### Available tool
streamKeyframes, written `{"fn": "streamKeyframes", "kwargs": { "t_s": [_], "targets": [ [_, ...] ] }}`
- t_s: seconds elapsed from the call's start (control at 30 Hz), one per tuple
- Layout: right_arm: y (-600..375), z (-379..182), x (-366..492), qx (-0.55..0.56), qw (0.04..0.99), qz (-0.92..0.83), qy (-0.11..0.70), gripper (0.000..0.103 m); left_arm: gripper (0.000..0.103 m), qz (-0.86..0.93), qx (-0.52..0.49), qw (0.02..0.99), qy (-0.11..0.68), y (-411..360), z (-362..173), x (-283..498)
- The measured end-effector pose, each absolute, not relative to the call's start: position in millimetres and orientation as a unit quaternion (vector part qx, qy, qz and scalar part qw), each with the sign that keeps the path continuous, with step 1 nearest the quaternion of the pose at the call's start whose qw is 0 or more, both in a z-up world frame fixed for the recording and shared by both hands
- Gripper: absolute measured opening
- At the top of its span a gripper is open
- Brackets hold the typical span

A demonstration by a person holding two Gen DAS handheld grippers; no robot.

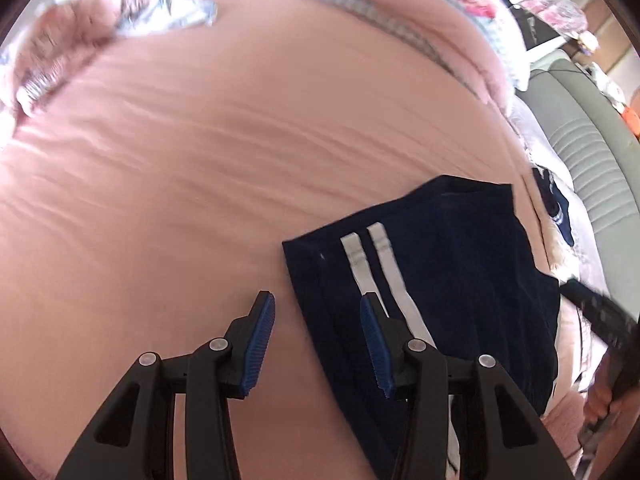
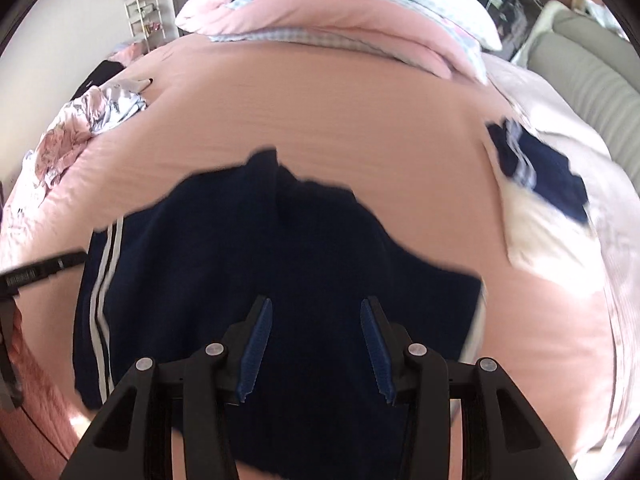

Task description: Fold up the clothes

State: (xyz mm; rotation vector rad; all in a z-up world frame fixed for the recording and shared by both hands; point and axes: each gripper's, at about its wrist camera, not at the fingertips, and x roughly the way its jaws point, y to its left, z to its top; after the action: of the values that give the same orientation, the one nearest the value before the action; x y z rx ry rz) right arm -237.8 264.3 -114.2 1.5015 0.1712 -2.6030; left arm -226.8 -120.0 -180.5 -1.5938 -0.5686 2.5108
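A pink bed sheet (image 2: 320, 120) fills my view, with a folded pink quilt (image 2: 340, 20) at its far end and a grey sofa (image 2: 592, 64) beyond its right edge. The navy shorts (image 2: 280, 280) with white side stripes lie flat below me. A crumpled pile of clothes (image 2: 80, 120) sits far left. My left gripper (image 1: 316, 344) and right gripper (image 2: 316, 344) both hang released, grasping nothing.

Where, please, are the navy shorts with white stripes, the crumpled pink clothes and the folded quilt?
navy shorts (image 2: 320, 240), right wrist view, on the plain dark middle.
crumpled pink clothes (image 2: 68, 136), right wrist view, on the pink patterned fabric.
folded quilt (image 2: 340, 16), right wrist view, on its pink fold.
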Motion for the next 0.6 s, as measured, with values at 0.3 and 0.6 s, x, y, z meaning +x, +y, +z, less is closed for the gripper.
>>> {"fn": "streamKeyframes", "kwargs": {
  "t_s": [0.3, 0.6],
  "targets": [
    [217.1, -154.0, -339.4, 0.545, 0.11, -0.827, 0.085, 0.042, 0.006, 0.857, -0.483, 0.05, -0.17, -119.8, -185.1, -237.4],
    [188.9, -123.2, -310.7, 0.491, 0.196, -0.844, 0.094, 0.012, 0.005, 0.918, -0.387, 0.032, -0.08, -134.4, -117.1, -202.9]
  ]
}}
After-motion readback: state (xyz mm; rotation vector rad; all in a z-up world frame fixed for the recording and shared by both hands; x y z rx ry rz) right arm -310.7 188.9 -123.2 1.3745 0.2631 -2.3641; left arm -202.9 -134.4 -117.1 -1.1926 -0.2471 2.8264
